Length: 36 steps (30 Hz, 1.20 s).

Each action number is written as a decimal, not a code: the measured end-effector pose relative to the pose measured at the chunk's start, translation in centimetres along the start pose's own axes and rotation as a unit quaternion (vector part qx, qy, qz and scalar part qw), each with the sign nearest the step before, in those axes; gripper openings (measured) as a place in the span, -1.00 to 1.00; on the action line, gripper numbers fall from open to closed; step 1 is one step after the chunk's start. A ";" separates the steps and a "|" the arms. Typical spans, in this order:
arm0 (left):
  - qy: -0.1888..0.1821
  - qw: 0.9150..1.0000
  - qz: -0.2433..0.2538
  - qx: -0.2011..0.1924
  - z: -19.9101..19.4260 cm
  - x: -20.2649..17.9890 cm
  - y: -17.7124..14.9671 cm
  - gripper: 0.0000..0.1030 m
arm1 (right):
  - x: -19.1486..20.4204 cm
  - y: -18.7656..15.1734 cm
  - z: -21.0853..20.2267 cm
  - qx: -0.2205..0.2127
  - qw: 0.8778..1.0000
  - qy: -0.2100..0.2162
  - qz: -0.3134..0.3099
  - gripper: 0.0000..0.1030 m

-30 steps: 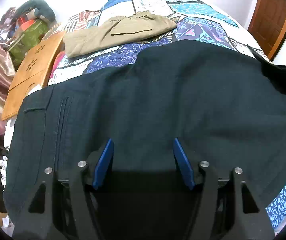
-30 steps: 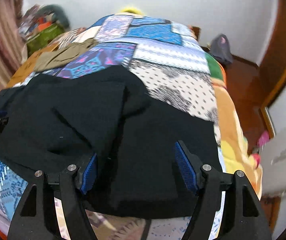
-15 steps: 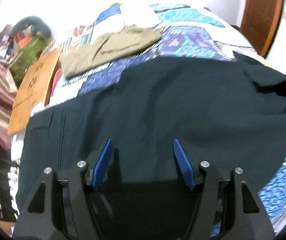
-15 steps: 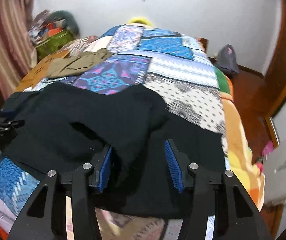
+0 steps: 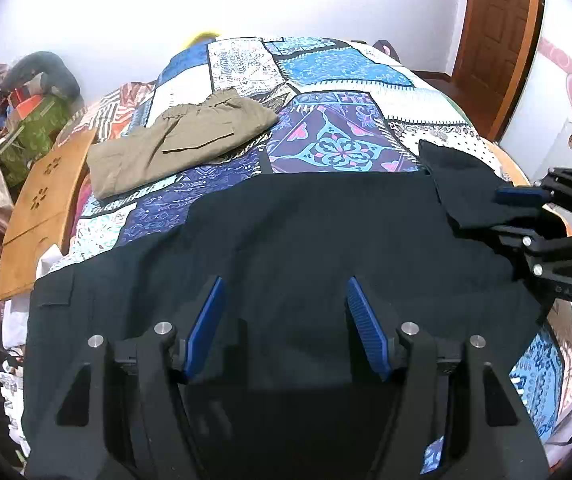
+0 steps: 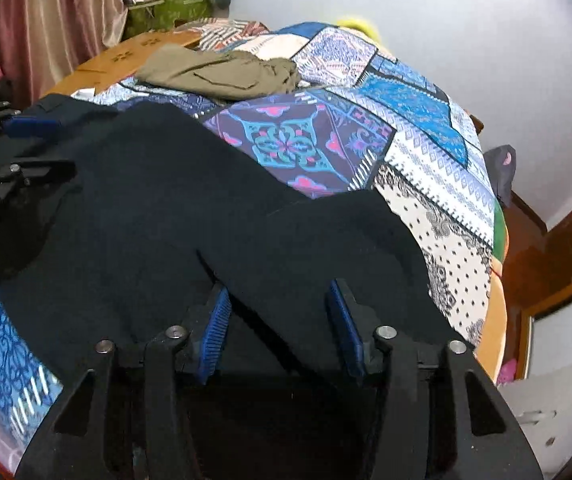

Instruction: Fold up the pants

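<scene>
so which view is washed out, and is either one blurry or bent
Left wrist view: the white wall is overexposed, the dark pants keep little detail, edges sharp. Right wrist view: dimmer and evenly lit. Both show strong fisheye bending, so the patchwork bedspread bulges.

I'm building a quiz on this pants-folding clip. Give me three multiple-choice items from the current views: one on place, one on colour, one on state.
1. Where do the khaki pants lie?
A. On the patchwork bedspread, beyond the dark pants
B. On the floor
C. Under the dark pants

2. What colour are the pads of the left hand-held gripper?
A. Red
B. Blue
C. White

3. How are the khaki pants?
A. Hanging up
B. Spread flat
C. Folded

Key: 1 A, they rest on the quilt past the dark cloth; 2 B, both pads show blue; 3 C, they lie as a compact folded bundle.
</scene>
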<state>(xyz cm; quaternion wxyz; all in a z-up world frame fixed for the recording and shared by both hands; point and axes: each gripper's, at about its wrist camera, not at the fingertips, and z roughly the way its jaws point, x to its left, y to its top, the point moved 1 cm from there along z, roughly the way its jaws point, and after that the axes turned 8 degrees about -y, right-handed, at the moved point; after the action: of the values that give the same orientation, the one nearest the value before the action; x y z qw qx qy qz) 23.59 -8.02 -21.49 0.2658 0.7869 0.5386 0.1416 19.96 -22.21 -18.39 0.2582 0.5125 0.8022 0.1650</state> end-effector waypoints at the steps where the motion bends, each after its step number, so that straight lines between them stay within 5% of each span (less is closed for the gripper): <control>1: -0.001 1.000 -0.002 0.000 0.1 0.0 0.0 0.22 | -0.1 0.2 0.1 0.001 1.000 0.003 0.004 -0.72; 7: -0.004 1.000 -0.009 -0.004 0.1 0.0 0.7 0.22 | -3.0 0.3 -0.6 -0.031 0.995 0.050 0.085 -0.86; 16: -0.013 1.000 0.000 -0.017 -1.0 -2.0 2.8 0.23 | -10.1 -2.8 -5.4 -0.093 0.978 0.000 0.185 -0.88; 24: -0.023 0.999 0.025 -0.006 -0.2 -5.5 3.7 0.25 | -14.7 -10.6 -5.5 -0.051 0.963 -0.031 0.263 -0.88; 33: -0.048 0.997 0.051 0.032 2.4 -8.6 5.5 0.25 | -15.6 -16.2 -2.5 0.025 0.950 0.005 0.310 -0.87; 35: -0.056 0.996 0.056 0.037 3.0 -9.0 6.2 0.25 | -15.8 -15.8 -2.4 0.023 0.951 0.005 0.307 -0.74; 36: -0.062 0.995 0.060 0.043 3.6 -9.3 6.9 0.25 | -16.0 -15.8 -2.5 0.019 0.951 0.007 0.308 -0.52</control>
<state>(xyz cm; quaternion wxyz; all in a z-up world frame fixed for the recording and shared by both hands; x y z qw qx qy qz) 27.16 -19.49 -19.91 0.2561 0.8357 0.4785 0.0847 12.31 -43.36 -20.77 0.1796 0.7382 0.6103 0.2241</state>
